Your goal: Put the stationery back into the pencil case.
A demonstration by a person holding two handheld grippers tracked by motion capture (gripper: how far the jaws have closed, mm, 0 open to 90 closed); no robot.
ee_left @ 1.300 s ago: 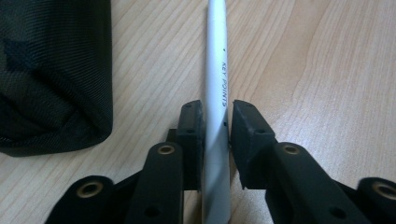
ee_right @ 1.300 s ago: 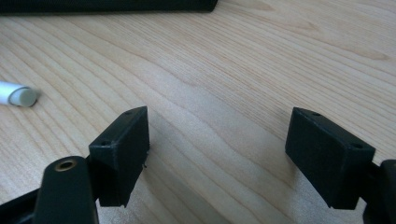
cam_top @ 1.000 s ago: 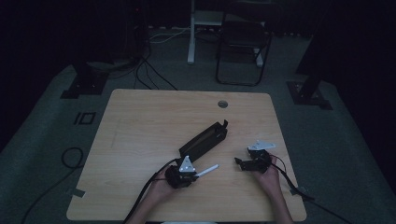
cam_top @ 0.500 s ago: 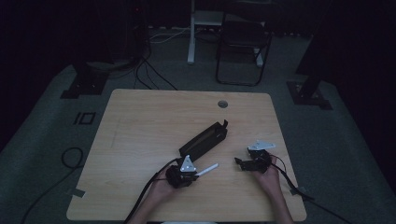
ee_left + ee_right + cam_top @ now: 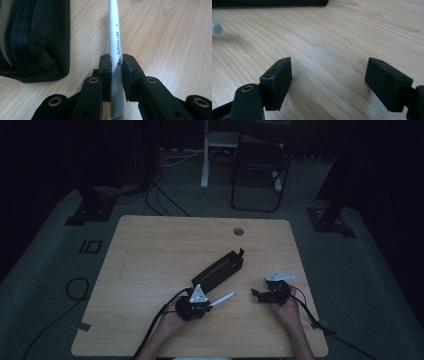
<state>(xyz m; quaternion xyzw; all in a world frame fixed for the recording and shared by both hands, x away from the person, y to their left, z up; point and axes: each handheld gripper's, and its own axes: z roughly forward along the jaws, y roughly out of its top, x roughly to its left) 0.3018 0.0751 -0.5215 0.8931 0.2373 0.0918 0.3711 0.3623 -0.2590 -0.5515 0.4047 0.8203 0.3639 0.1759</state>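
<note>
Left gripper (image 5: 116, 66) is clamped on a white pen (image 5: 114, 37), whose long axis runs straight out from the jaws. An open black pencil case (image 5: 218, 269) lies just beside it on the counter (image 5: 150, 250), nearer this hand. Right gripper (image 5: 328, 82) rests wide and empty.

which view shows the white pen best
The left gripper view: the white pen runs up the frame, clamped in the left claw, lettering readable. The high view shows it as a small white stick; the right gripper view catches its blurred tip.
</note>
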